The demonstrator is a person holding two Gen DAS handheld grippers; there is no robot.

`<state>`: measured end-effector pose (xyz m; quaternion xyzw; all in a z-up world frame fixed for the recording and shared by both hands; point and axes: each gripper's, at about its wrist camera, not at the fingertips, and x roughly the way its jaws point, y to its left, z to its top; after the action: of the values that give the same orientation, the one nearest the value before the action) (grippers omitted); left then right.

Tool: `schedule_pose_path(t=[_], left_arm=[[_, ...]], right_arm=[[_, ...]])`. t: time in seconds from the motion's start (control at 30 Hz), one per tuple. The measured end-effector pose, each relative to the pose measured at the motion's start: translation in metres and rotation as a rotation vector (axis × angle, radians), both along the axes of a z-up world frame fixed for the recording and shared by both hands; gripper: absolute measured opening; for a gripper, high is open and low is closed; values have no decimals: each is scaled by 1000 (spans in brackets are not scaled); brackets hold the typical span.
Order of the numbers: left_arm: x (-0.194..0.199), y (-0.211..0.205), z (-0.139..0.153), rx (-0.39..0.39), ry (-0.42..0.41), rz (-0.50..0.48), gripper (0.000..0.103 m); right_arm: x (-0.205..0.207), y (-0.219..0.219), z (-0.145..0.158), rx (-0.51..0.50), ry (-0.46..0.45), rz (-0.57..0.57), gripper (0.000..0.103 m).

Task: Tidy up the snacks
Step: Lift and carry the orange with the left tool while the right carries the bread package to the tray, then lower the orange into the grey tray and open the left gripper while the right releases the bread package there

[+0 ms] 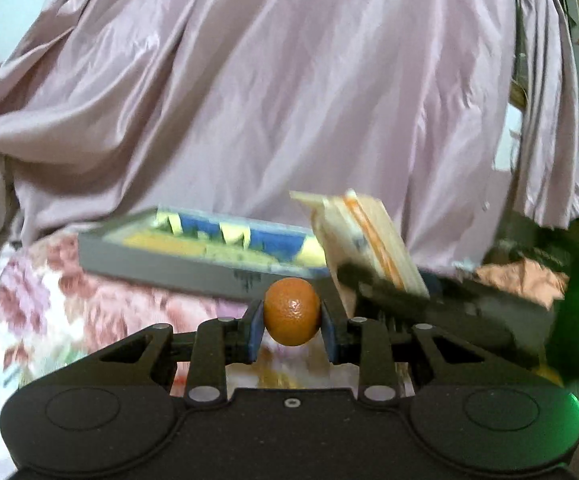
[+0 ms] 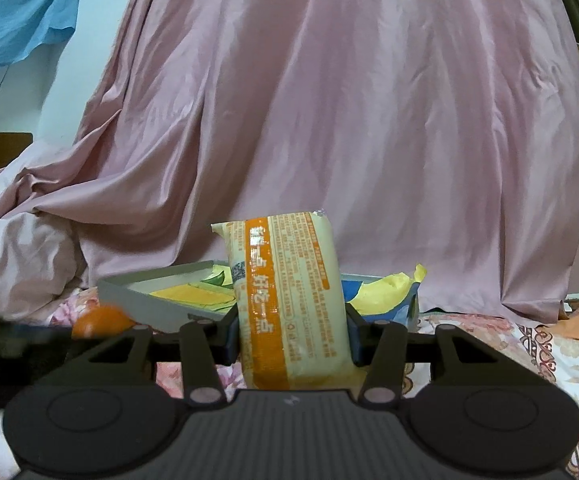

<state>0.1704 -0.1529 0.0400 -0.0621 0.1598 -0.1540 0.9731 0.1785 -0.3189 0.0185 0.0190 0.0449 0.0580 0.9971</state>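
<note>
Now the left gripper [image 1: 291, 325] is closed to a narrow gap, its blue pads [image 1: 254, 334] pinching a small orange [image 1: 291, 311] above the floral bedding [image 1: 45, 300]. Beside it, the right gripper [image 2: 292, 330] stands wider, clamping an upright yellow-and-orange snack packet [image 2: 289, 300]. Just beyond both lies a grey tray [image 1: 157, 258] holding yellow and blue packets.

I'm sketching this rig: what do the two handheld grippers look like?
Both, left gripper and right gripper, are matte black plastic with angular linkage arms, silver pivot pins, round side housings and blue finger pads. The right body is ribbed. No cables or sleeves show.
</note>
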Motion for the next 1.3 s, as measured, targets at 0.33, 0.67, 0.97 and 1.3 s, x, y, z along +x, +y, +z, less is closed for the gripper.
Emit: schedule_pose_path(t=[0.33, 0.67, 0.97, 1.3], left_arm=[[87, -8, 22, -55, -66, 61, 32], [167, -18, 5, -104, -2, 81, 32], [187, -27, -14, -25, 82, 47, 32], [193, -23, -34, -4, 201, 42, 32]], right_arm=[[27, 7, -3, -5, -116, -20, 53], [44, -24, 3, 96, -158, -34, 49], [52, -47, 2, 155, -120, -43, 48], [56, -51, 3, 182, -65, -32, 51]])
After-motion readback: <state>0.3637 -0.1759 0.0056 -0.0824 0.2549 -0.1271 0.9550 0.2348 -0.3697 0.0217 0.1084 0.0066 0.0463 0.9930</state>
